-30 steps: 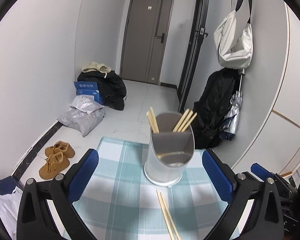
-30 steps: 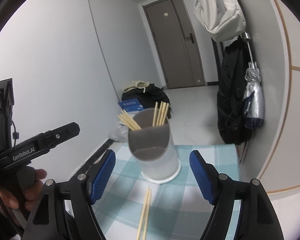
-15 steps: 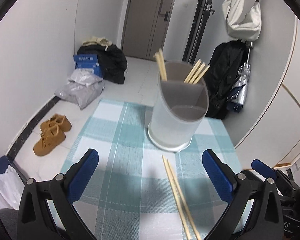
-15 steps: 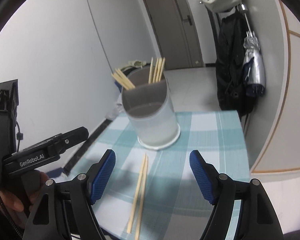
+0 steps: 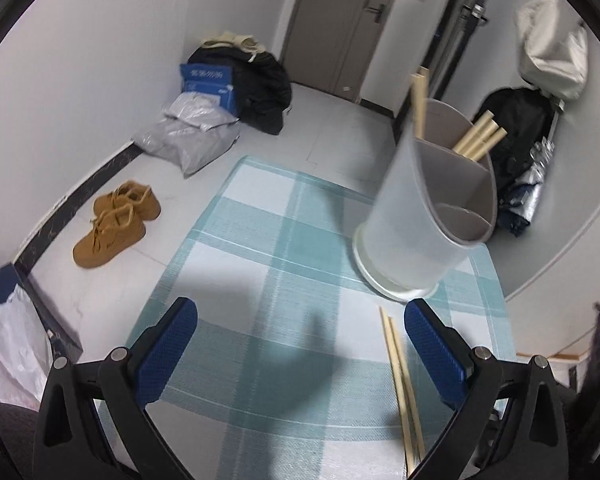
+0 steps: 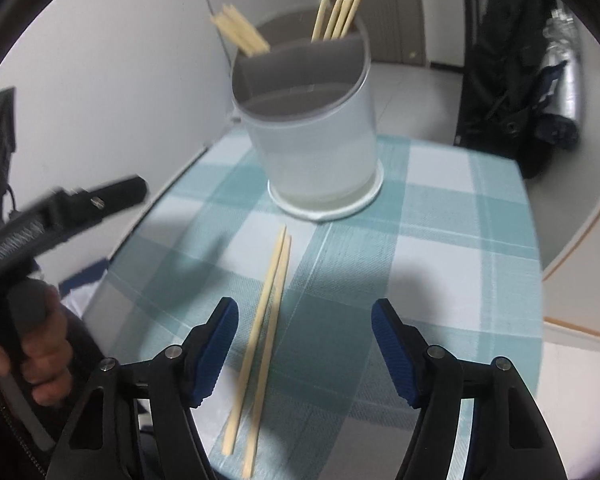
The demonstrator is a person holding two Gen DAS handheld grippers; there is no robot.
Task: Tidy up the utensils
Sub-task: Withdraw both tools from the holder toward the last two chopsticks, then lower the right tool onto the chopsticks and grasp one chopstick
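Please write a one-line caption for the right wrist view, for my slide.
Open right gripper, its jaws just closing, above two loose wooden chopsticks on checked teal tablecloth, before white divided utensil holder.

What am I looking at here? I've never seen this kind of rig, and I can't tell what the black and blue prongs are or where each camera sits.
No robot: a person holds a two-finger gripper in each hand, with a fisheye camera on each looking along its fingers. The left view shows the left gripper, open and empty. The right view shows the right gripper, open with its jaws just closing somewhat; nothing is gripped. That view also catches the person's hand holding the left tool. On the checked cloth stands a divided utensil holder with chopsticks in its back sections, and one loose pair of chopsticks lies before it.
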